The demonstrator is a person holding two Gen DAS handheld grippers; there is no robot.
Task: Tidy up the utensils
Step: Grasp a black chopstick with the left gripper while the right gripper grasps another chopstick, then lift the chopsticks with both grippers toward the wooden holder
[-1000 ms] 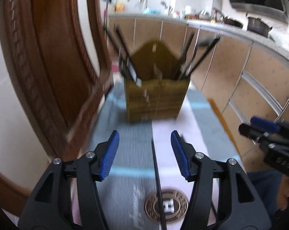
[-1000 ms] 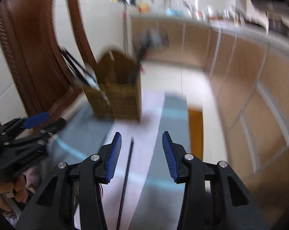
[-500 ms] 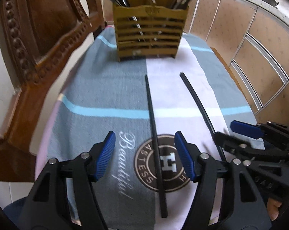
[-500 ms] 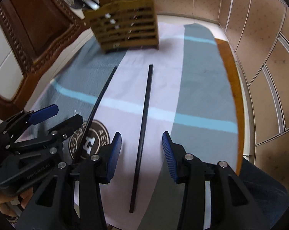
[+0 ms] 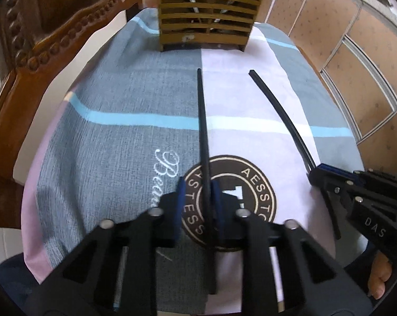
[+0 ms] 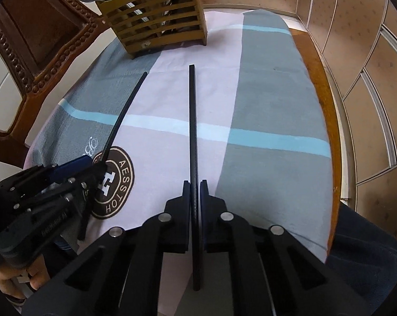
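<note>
Two black chopsticks lie lengthwise on the cloth. In the left wrist view my left gripper (image 5: 198,188) straddles the near part of the left chopstick (image 5: 203,121). Its jaws are closing; a narrow gap still shows at the left pad (image 5: 182,193). My right gripper (image 6: 195,185) is closing too, and its blue pads press on the right chopstick (image 6: 192,121). Each gripper also shows from the side in the other's view: the right gripper (image 5: 356,184) on its chopstick (image 5: 282,110), the left gripper (image 6: 66,173) at its chopstick (image 6: 124,110).
A slatted wooden utensil holder (image 5: 209,13) (image 6: 158,13) with cutlery in it stands at the far end of the striped cloth (image 6: 272,142). A carved wooden chair (image 5: 53,26) stands to the left. Cabinet doors (image 6: 361,65) lie beyond the table's right edge.
Both grippers have dropped and tilted down onto the cloth, each over one chopstick. Their jaws, wide apart before, have drawn in around the chopsticks.
</note>
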